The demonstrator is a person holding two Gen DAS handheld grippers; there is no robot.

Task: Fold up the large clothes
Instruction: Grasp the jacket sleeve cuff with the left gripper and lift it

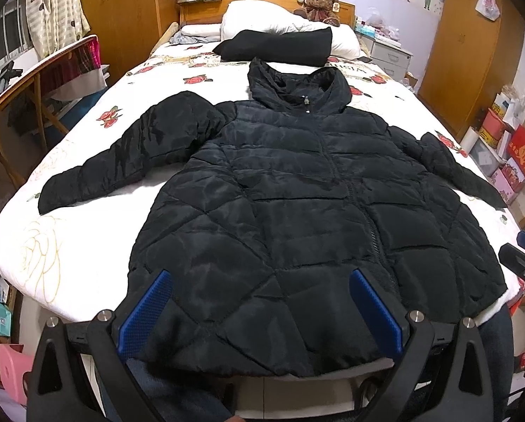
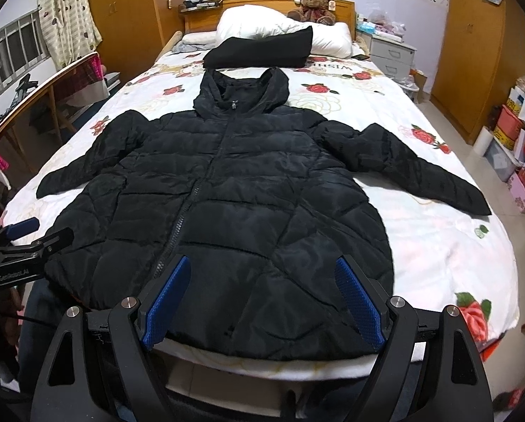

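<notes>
A black puffer jacket (image 1: 297, 211) is spread flat, zipped and front-up, on the bed (image 2: 456, 246), hood far. Both the left gripper (image 1: 260, 313) and right gripper (image 2: 264, 302) are held wide open above the near hem, gripping nothing. The shell is judged light, soft and slippery; sleeve cuffs or hem corners would be pinched best.

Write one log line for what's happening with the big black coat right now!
step: pre-fold | jacket: flat on bed, zipped, sleeves out | left gripper: open, empty | right gripper: open, empty

Both grippers level, side by side.
Left gripper (image 1: 260, 311) and right gripper (image 2: 264, 304): jaws spread wide, blue pads (image 2: 167, 302) facing inward, nothing between them.
</notes>
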